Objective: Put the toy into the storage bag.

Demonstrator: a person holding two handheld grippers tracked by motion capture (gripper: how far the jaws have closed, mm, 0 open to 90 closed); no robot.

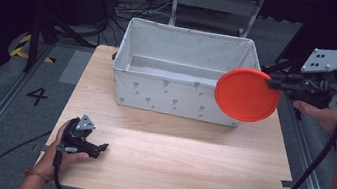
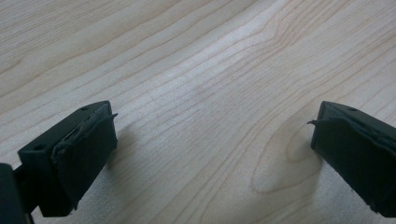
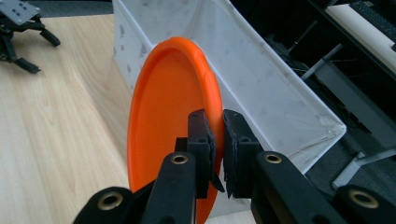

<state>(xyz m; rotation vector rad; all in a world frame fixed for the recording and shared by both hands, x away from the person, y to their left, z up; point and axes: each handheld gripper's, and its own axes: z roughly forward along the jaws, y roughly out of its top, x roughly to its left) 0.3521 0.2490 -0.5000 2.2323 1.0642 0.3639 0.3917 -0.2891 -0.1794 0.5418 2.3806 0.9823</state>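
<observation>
An orange round plate (image 1: 247,94) hangs in the air in front of the right end of the white fabric bin (image 1: 157,90), held on edge. My right gripper (image 1: 275,83) is shut on its rim, coming in from the right. In the right gripper view the plate (image 3: 163,116) stands upright with my gripper's (image 3: 215,135) two black jaws clamped on its edge. My left gripper (image 1: 100,149) rests low on the wooden table (image 1: 171,165) at the front left. Its jaws stand wide apart in the left gripper view, with bare wood between the left gripper (image 2: 212,135) pads.
The bin is open-topped and looks empty, standing at the back of the table. Behind it are cables (image 1: 133,11) and a grey frame (image 1: 215,3). The floor at left shows a painted number (image 1: 37,96). In the right gripper view the bin wall (image 3: 261,79) lies just right of the plate.
</observation>
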